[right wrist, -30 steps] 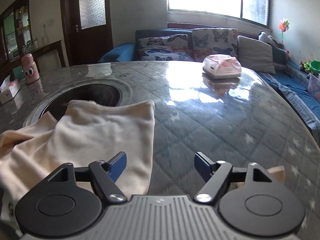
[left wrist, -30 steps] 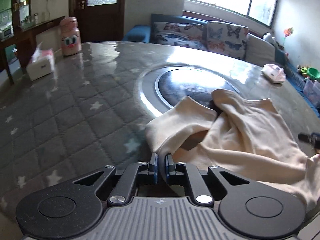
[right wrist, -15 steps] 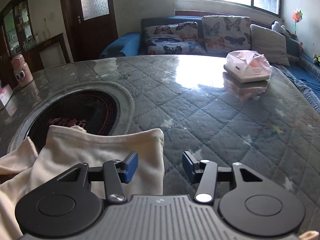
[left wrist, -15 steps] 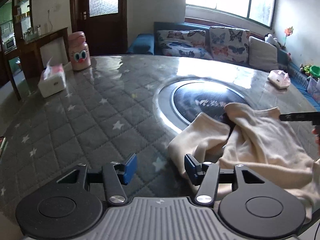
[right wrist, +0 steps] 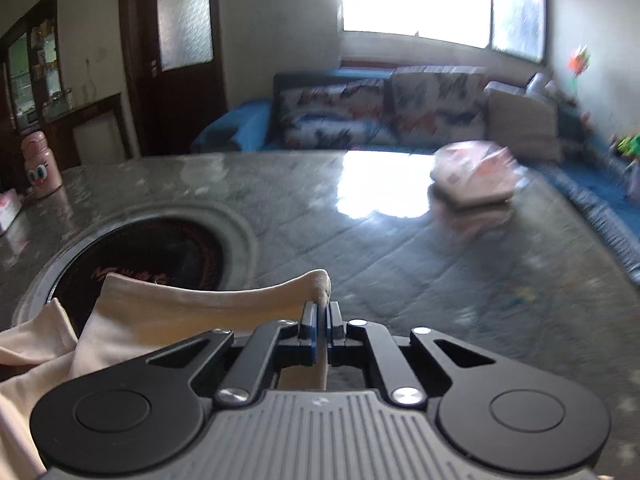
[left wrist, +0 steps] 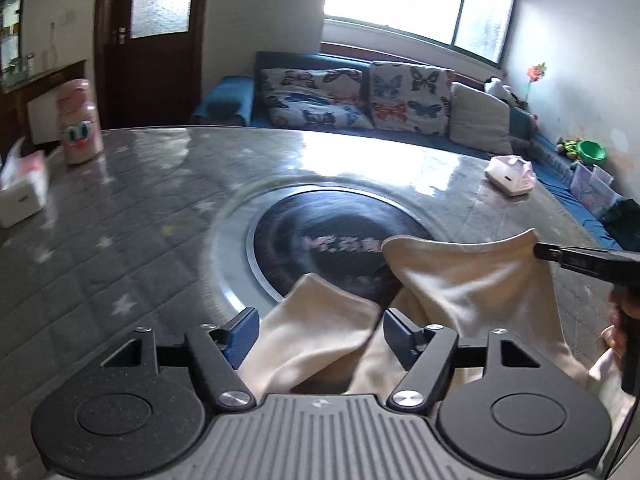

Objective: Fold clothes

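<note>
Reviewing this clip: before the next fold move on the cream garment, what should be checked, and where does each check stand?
1. Right gripper shut on a corner of the cream garment: ok.
2. Left gripper jaws opening, cloth between them but not pressed: ok as a release, not ok as a grip.
3. Garment lying flat: not ok, it is bunched and partly over the dark round inset.
4. Tissue pack apart from the garment: ok.
5. Pink bottle and tissue box well away: ok.
</note>
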A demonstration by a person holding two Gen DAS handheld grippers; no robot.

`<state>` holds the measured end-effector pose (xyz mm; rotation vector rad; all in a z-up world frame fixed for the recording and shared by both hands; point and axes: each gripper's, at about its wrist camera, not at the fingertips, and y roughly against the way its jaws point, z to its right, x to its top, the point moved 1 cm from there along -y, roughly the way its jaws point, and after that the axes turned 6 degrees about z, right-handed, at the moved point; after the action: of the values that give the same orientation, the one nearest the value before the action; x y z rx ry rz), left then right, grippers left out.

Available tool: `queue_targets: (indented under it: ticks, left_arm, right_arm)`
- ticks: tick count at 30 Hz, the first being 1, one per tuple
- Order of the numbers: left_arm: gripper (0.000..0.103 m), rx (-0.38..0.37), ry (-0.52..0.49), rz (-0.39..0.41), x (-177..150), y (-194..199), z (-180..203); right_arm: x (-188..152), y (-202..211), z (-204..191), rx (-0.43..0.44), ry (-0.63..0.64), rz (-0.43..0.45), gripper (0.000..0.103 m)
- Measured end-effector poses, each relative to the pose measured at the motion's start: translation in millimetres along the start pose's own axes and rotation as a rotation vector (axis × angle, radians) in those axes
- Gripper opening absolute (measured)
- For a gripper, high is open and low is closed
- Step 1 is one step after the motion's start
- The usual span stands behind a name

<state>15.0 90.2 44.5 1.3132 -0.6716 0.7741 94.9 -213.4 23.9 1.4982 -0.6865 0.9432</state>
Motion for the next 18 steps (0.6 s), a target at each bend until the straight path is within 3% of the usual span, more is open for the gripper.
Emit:
queue_targets:
  ticks: [4, 8, 15, 17, 18]
  left_arm:
    - [0.072, -0.041, -0.024, -0.022, 6, -19, 17]
    - [0.075, -0.073, -0.081, -0.037, 13, -38, 37]
    - [0.072, -0.122, -0.146, -0.073, 20, -83, 62]
    - [0.054, -0.125, -0.137, -0.083, 24, -97, 63]
    - [0.051, -0.126, -0.132, -0.088, 25, -105, 63]
  right_arm:
    - [-7, 28, 19, -0.092, -0.026, 0.03, 0.004]
    - [-26, 38, 38, -0.156, -0.077, -0.005, 0.004]
    - [-49, 29, 50, -0.167, -0.117, -0.091, 0.005]
    - [-49, 29, 51, -0.168, -0.121, -0.088, 0.012]
    - [-49, 29, 51, -0.169, -0.124, -0.085, 0.014]
